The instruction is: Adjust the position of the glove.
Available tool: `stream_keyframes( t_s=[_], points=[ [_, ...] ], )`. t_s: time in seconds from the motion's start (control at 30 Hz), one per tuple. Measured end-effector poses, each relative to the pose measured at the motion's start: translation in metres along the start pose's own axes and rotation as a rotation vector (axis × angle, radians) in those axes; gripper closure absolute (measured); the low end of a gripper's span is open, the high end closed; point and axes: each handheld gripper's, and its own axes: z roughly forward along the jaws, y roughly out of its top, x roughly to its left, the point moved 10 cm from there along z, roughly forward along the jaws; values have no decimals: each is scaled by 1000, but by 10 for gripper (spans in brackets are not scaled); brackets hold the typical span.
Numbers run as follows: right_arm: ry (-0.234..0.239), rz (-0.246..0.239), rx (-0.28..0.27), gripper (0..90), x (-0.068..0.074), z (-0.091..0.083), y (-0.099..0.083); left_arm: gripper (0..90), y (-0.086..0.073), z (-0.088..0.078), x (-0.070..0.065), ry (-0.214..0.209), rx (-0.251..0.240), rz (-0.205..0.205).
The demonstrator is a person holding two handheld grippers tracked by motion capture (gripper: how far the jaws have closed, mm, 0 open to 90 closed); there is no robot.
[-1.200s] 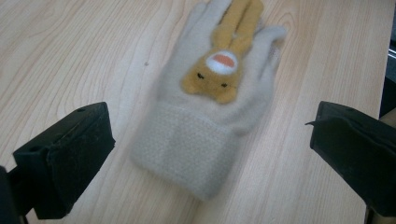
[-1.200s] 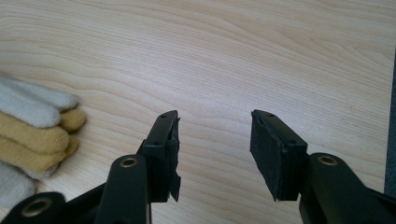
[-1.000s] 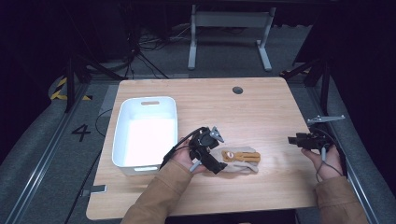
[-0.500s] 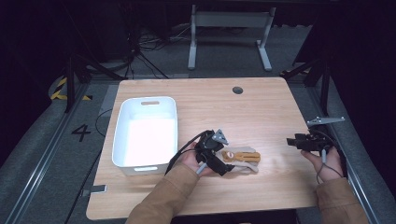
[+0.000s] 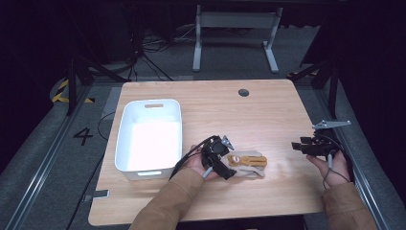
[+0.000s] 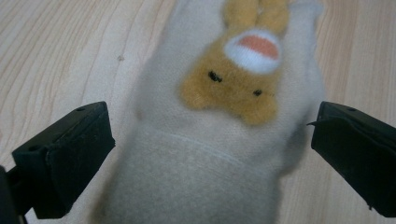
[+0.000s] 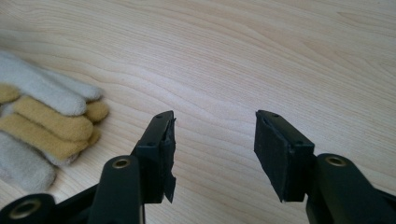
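A beige glove with a tan animal face (image 5: 247, 162) lies flat on the wooden table (image 5: 239, 115), just right of the white bin. My left gripper (image 5: 229, 168) is at the glove's cuff end, open, its jaws standing either side of the cuff (image 6: 196, 172) without pinching it. The animal face (image 6: 240, 74) sits just past the jaws. My right gripper (image 5: 298, 145) hovers near the table's right edge, open and empty, some way right of the glove. The glove's beige and tan fingers (image 7: 46, 126) lie to the left of its jaws (image 7: 212, 140).
A white plastic bin (image 5: 149, 134) with nothing in it stands on the left part of the table. A round cable hole (image 5: 243, 92) sits near the far edge. Dark floor, cables and a metal stand (image 5: 234, 28) lie beyond the table.
My left gripper has slid a little right and forward onto the glove's cuff. The right gripper has stayed almost still.
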Motion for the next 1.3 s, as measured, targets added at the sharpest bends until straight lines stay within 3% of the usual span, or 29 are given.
stream_keyframes(
  t_s=[0.17,0.27,0.43,0.47,0.73,0.97,1.07,1.3],
  points=[
    [1,-7,0,480,0,0,0,0,-1,6,-1,0,1,28],
    [0,-3,-8,480,0,-2,1,0,-3,8,1,-1,-5,23],
    [-3,-7,-7,480,-2,-2,0,0,-6,14,0,18,29,58],
    [-1,-7,-7,480,-1,-2,0,0,-6,15,1,40,34,60],
    [-2,-9,-7,480,0,-2,1,0,-9,24,0,63,82,93],
    [0,-12,-3,478,0,0,0,3,-9,24,-1,56,89,99],
    [0,-11,0,478,1,0,0,60,-9,21,-2,51,91,102],
    [-2,-17,-4,476,1,1,0,427,-7,12,-10,54,95,111]
  ],
)
